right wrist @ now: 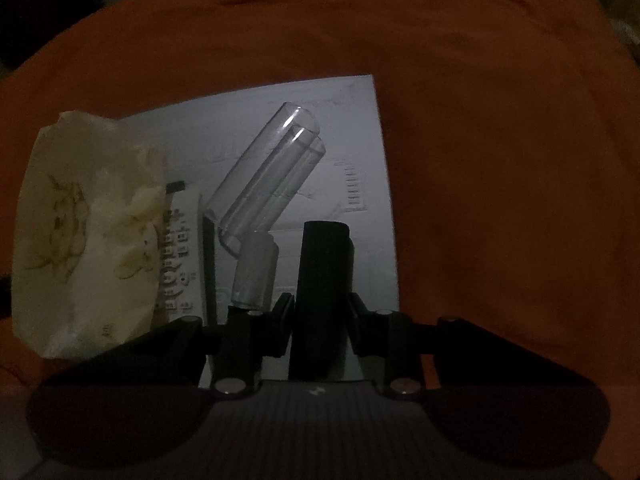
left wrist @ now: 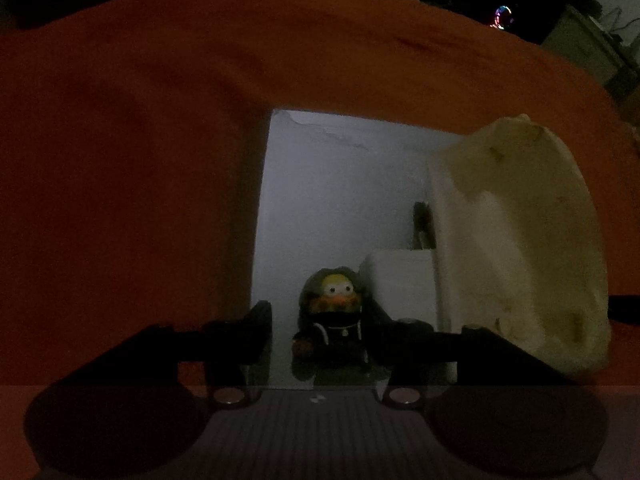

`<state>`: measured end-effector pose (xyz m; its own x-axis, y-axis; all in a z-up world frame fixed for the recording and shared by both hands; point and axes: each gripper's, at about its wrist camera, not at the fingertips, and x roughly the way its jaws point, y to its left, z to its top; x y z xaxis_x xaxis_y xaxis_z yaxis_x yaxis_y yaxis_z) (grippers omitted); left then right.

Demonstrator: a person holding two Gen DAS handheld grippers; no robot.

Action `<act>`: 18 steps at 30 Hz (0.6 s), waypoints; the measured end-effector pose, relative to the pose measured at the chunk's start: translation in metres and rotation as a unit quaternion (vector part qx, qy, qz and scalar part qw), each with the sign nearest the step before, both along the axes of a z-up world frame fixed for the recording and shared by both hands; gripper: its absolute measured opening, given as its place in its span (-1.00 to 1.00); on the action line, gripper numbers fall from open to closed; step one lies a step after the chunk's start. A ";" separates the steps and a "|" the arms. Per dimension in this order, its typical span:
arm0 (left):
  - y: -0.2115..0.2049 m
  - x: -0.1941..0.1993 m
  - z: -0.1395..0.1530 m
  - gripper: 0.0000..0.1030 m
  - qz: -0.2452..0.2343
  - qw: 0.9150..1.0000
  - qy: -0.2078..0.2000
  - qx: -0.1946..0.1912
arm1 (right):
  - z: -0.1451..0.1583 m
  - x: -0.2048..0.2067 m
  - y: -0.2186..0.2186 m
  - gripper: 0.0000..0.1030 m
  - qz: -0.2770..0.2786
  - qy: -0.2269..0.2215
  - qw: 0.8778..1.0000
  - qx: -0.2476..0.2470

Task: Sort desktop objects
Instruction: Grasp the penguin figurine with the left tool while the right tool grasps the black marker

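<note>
In the dim left wrist view, a small duck figure (left wrist: 334, 320) in a dark hooded coat stands on a white sheet (left wrist: 332, 184). My left gripper (left wrist: 324, 328) is open with a finger on each side of the figure. In the right wrist view, my right gripper (right wrist: 322, 312) is shut on a tall black block (right wrist: 322, 280) standing on the white sheet (right wrist: 360, 152). A clear plastic tube piece (right wrist: 268, 184) lies just left of the block.
An orange cloth (left wrist: 120, 140) covers the table. A cream crumpled tissue pack (left wrist: 520, 240) lies right of the figure, beside a white box (left wrist: 400, 288). The right wrist view shows the pack (right wrist: 80, 232) and a printed white box (right wrist: 180, 256) at left.
</note>
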<state>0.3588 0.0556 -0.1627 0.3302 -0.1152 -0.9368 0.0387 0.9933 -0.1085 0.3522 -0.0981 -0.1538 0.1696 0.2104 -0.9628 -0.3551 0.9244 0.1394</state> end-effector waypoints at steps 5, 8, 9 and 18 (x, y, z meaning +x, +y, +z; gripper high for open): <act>0.001 -0.001 0.001 -0.28 -0.015 0.999 0.034 0.002 | -0.002 -0.003 0.003 -0.40 0.005 -0.001 1.000 -0.005; 0.000 -0.002 0.004 -0.29 -0.023 0.999 0.035 0.010 | -0.002 -0.008 0.007 -0.39 0.011 -0.009 1.000 -0.016; 0.000 -0.003 0.005 -0.29 -0.023 0.999 0.033 0.011 | -0.003 -0.009 0.009 -0.39 0.015 -0.012 1.000 -0.019; 0.003 -0.008 0.005 -0.29 -0.026 0.999 0.037 0.015 | -0.005 -0.022 0.015 -0.03 0.028 -0.025 0.999 -0.018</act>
